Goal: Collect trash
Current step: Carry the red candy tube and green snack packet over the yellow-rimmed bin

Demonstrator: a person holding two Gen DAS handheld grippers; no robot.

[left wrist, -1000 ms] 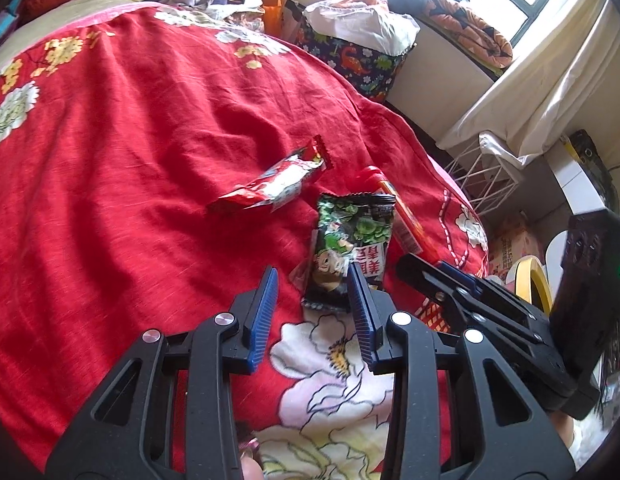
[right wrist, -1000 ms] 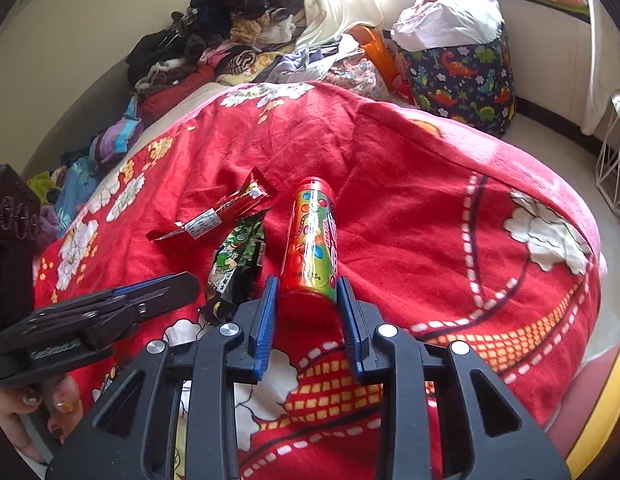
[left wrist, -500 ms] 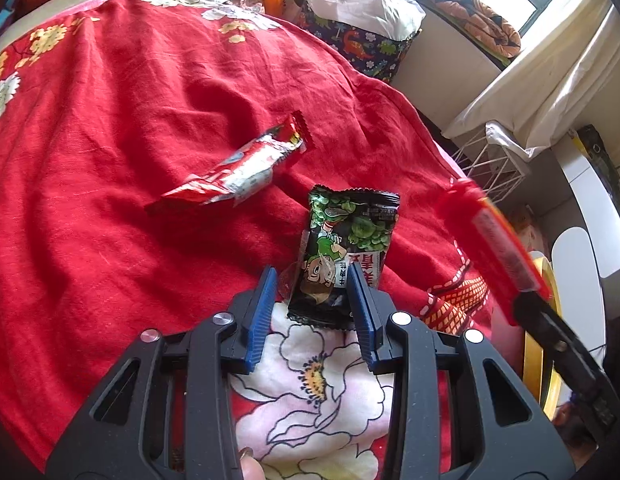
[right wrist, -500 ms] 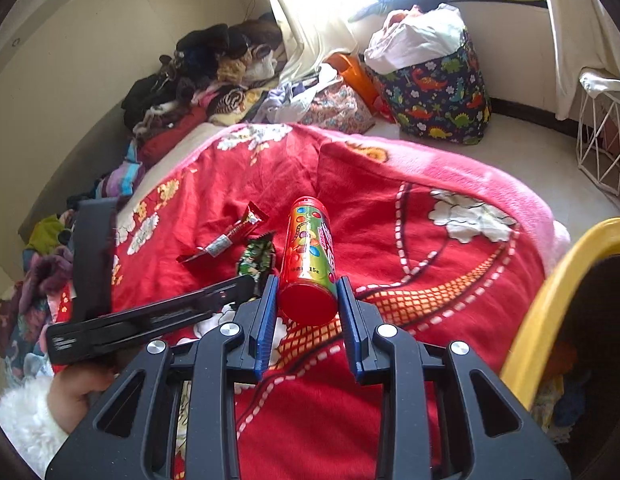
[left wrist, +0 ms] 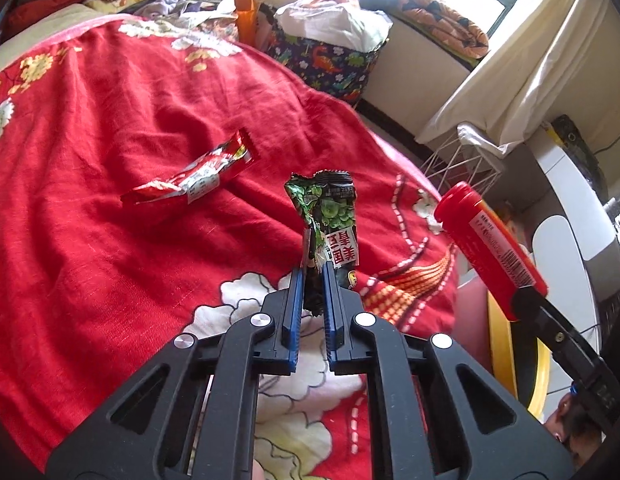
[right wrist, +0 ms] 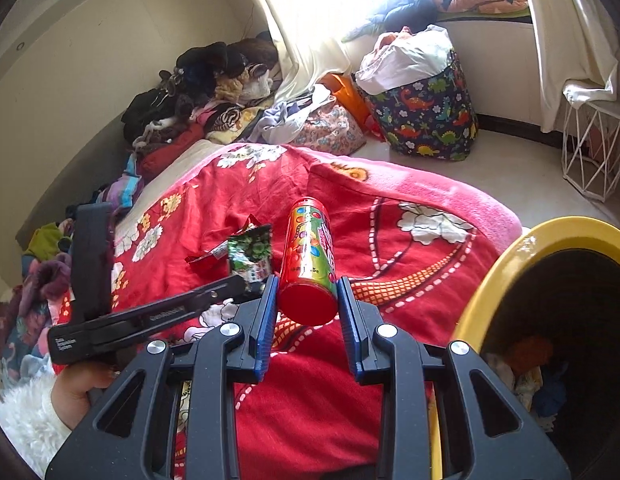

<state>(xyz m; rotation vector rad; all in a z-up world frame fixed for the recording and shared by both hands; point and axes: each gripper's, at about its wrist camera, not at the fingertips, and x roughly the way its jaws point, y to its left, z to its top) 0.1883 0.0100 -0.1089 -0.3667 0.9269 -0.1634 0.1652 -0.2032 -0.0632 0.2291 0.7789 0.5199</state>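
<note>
Left gripper [left wrist: 311,280]: your jaws had just been closing; they pinched the green snack packet [left wrist: 330,220] at its lower end; light, crinkly, floppy.
Right gripper [right wrist: 307,300]: you clamped the red candy tube [right wrist: 310,256] near its cap; rigid, slick, probably light.

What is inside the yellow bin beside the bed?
Through the yellow bin's dark opening, some crumpled trash shows at the bottom: something orange, blue and pale. What the items are is unclear, and the right tongs hide the rest.
</note>
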